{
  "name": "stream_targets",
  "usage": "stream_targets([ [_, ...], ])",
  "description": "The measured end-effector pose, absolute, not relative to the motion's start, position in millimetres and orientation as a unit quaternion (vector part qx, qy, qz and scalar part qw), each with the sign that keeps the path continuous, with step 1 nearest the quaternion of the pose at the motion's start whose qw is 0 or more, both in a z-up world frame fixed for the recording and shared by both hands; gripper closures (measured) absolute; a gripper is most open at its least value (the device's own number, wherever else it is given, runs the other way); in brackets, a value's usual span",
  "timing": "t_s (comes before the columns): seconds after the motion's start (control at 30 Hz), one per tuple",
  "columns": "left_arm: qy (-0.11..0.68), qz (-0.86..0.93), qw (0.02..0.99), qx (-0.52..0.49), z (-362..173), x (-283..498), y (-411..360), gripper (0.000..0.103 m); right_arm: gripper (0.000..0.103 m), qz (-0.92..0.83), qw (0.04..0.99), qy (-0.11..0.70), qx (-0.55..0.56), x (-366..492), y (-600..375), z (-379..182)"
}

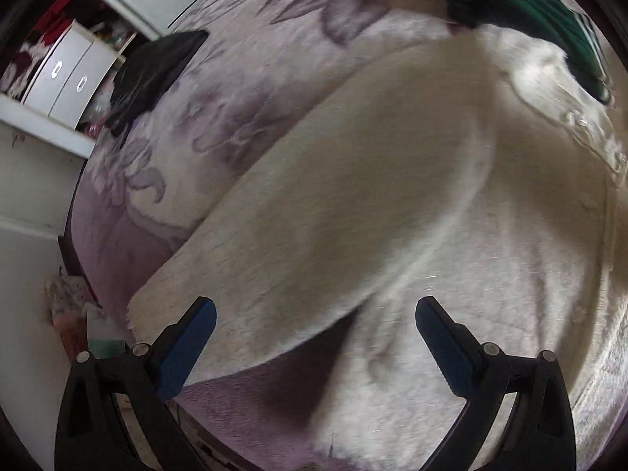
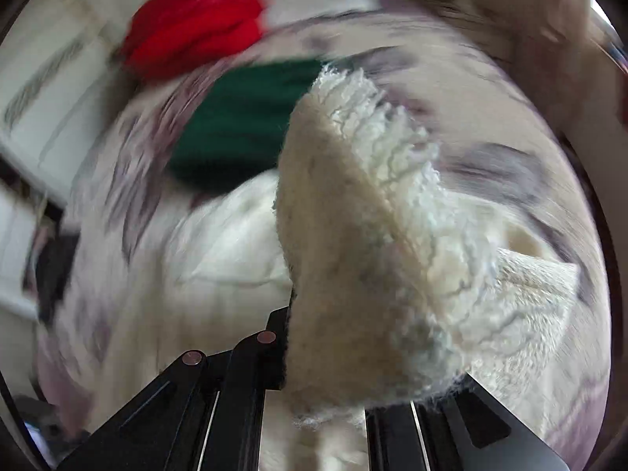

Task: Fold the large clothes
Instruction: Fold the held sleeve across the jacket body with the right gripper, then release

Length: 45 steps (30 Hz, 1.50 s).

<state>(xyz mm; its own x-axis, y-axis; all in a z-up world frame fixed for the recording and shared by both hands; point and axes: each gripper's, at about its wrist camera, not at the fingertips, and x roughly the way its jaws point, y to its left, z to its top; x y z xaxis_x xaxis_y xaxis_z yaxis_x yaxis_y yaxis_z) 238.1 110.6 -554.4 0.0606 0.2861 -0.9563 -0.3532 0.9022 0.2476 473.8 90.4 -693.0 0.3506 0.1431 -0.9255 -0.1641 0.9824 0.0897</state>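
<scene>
A large cream fleece garment lies spread on a bed with a mauve floral blanket. One long flat part of it, a sleeve or folded panel, runs diagonally toward my left gripper. That gripper is open and empty, its blue pads just above the garment's near end. My right gripper is shut on a thick fold of the same cream fleece and holds it lifted above the bed. The fleece hides the right fingertips.
A folded green garment lies at the far side of the bed; it also shows in the right wrist view. A red garment lies beyond it. A black garment lies at the bed's left edge, near white drawers.
</scene>
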Motion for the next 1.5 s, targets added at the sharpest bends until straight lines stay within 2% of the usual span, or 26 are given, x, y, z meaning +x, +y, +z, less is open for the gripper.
stream_targets([
  [0.1,0.652,0.221,0.724,-0.033,-556,231,127,0.0,0.095,0.127,0.779,0.608,-0.092,474,168,-750],
  [0.17,0.65,0.218,0.727,-0.029,-555,229,133,0.0,0.093,0.133,0.747,0.644,-0.096,463,185,-779],
  [0.2,0.65,0.215,0.729,-0.025,-555,228,135,0.0,0.087,0.133,0.739,0.656,-0.073,462,185,-783],
  [0.27,0.648,0.206,0.733,-0.023,-553,229,139,0.0,0.067,0.15,0.725,0.672,0.031,455,160,-776],
  [0.3,0.647,0.203,0.735,-0.019,-552,230,139,0.0,0.039,0.153,0.721,0.67,0.085,447,143,-768],
  [0.33,0.647,0.197,0.737,-0.018,-551,232,138,0.0,0.022,0.151,0.722,0.661,0.141,439,120,-755],
  [0.43,0.646,0.18,0.741,-0.022,-546,241,130,0.0,0.021,0.085,0.716,0.614,0.321,396,16,-723],
  [0.5,0.644,0.171,0.745,-0.021,-542,250,119,0.0,0.021,0.02,0.683,0.589,0.431,365,-48,-728],
  [0.57,0.643,0.164,0.748,-0.02,-540,258,106,0.0,0.021,-0.04,0.636,0.565,0.523,339,-104,-752],
  [0.63,0.641,0.157,0.751,-0.015,-537,269,90,0.0,0.021,-0.064,0.606,0.553,0.568,339,-143,-774],
  [0.77,0.633,0.15,0.76,0.012,-534,290,55,0.0,0.022,-0.034,0.542,0.46,0.703,325,-170,-830],
  [0.9,0.629,0.156,0.761,0.027,-537,307,31,0.0,0.022,-0.062,0.547,0.375,0.746,321,-196,-828],
  [1.0,0.626,0.164,0.762,0.029,-543,323,22,0.0,0.022,-0.079,0.538,0.353,0.761,313,-212,-831],
  [1.07,0.622,0.17,0.763,0.037,-552,337,16,0.0,0.022,-0.079,0.53,0.371,0.758,297,-221,-839],
  [1.33,0.652,0.189,0.733,0.034,-620,390,22,0.0,0.022,-0.074,0.529,0.43,0.728,259,-259,-790],
  [1.47,0.651,0.18,0.737,0.02,-626,390,30,0.0,0.022,-0.05,0.548,0.517,0.656,256,-205,-758],
  [1.5,0.649,0.178,0.739,0.021,-626,389,31,0.0,0.025,-0.045,0.559,0.541,0.627,261,-193,-752],
])
